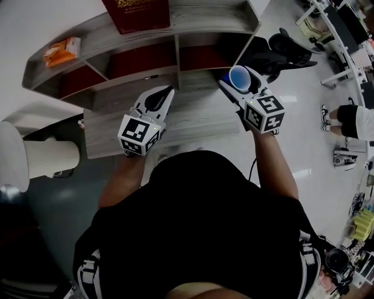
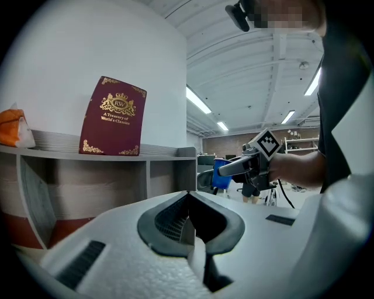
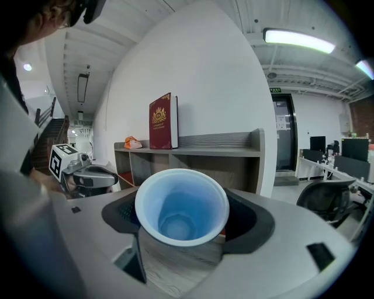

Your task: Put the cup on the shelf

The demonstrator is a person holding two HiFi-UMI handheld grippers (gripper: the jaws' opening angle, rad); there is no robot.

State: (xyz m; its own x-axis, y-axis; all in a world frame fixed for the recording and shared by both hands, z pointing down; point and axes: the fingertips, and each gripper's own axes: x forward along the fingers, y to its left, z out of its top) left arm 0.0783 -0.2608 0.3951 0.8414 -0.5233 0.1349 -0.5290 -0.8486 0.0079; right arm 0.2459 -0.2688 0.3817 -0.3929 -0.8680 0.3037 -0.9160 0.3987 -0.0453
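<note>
Right gripper (image 1: 241, 85): jaws were closed on the blue cup (image 1: 239, 75), one on each side of its wall. In the right gripper view, the cup (image 3: 181, 204) filled the centre of the frame between the dark pads (image 3: 252, 221). Its open mouth was turned toward the camera and its inside was empty.

In the head view, the cup sat upper centre-right, held in the air in front of the right end of the grey wood shelf (image 1: 198, 26) and touching no board. In the left gripper view, the cup (image 2: 221, 174) appeared right of centre in the right gripper (image 2: 251, 166), beside the shelf's end panel.

Left gripper (image 1: 165, 93): jaws were together with nothing between them. We read this in its own view, where the tips met at lower centre (image 2: 188, 197). It hung over the shelf's low front board, left of the right gripper and well apart from the cup.

On the shelf's top board we noted a dark red book (image 1: 137, 13) standing upright against the white wall, and an orange packet (image 1: 61, 51) near the left end. The compartments below looked empty where we could see into them.

A black office chair (image 1: 280, 49) stood just right of the shelf. A person's legs (image 1: 350, 120) showed at the right edge of the head view.
</note>
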